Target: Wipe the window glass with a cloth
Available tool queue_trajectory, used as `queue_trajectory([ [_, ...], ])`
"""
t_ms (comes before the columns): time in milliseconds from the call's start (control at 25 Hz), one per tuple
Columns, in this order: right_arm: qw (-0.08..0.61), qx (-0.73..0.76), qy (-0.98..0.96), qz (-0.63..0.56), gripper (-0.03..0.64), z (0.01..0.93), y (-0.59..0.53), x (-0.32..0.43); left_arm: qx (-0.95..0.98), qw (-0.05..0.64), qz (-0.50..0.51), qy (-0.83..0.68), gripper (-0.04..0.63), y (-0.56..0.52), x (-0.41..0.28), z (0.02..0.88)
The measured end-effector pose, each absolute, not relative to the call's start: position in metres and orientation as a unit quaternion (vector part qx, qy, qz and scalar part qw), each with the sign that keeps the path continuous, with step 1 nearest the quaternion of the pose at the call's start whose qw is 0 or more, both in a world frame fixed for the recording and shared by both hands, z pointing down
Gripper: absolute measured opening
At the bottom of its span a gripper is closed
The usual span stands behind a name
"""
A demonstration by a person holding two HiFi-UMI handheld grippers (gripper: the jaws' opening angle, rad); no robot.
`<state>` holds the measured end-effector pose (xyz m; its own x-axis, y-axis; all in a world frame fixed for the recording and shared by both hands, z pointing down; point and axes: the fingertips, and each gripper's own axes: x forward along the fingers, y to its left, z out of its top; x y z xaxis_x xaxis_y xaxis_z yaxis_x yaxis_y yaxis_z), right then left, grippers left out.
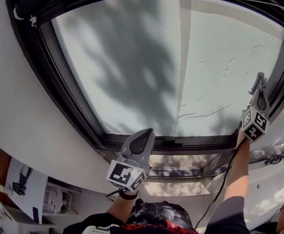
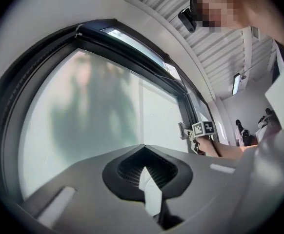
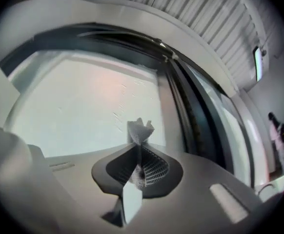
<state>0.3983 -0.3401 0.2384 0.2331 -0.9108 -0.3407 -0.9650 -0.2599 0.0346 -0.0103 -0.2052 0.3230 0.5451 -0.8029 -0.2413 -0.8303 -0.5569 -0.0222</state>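
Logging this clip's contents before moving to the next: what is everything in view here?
window glass: one pane, frosted pale grey, fills the upper head view.
window frame: one, black, around the glass.
wall: white, left of the frame.
ceiling: white, slatted, above the window.
cloth: one small piece, grey, sticking out of the right claw.
left claw: grey, shut, empty, low before the bottom frame.
right claw: grey, shut on the cloth, by the glass's right edge.
forearms: two, raised.
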Motion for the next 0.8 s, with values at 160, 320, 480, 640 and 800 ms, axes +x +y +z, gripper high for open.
queue_trajectory([
  [160, 0.150, -0.630, 0.738, 0.191, 0.025, 0.216, -0.321, 0.218, -0.859, 0.068, 0.103, 0.497, -0.009, -0.201, -0.040, 0.322],
  [320, 0.161, -0.405, 0.881, 0.183, 0.025, 0.229, -0.294, -0.004, -0.826, 0.071, 0.105, 0.550, -0.011, -0.186, -0.094, 0.327],
  [480, 0.115, -0.255, 0.948, 0.154, 0.026, 0.256, -0.276, -0.173, -0.791, 0.077, 0.109, 0.597, -0.011, -0.161, -0.154, 0.323],
  [640, 0.047, -0.185, 0.975, 0.115, 0.026, 0.282, -0.276, -0.266, -0.776, 0.073, 0.117, 0.615, -0.011, -0.147, -0.185, 0.322],
  [800, 0.023, -0.235, 0.965, 0.115, 0.026, 0.288, -0.312, -0.252, -0.790, 0.074, 0.119, 0.597, -0.009, -0.152, -0.181, 0.323],
])
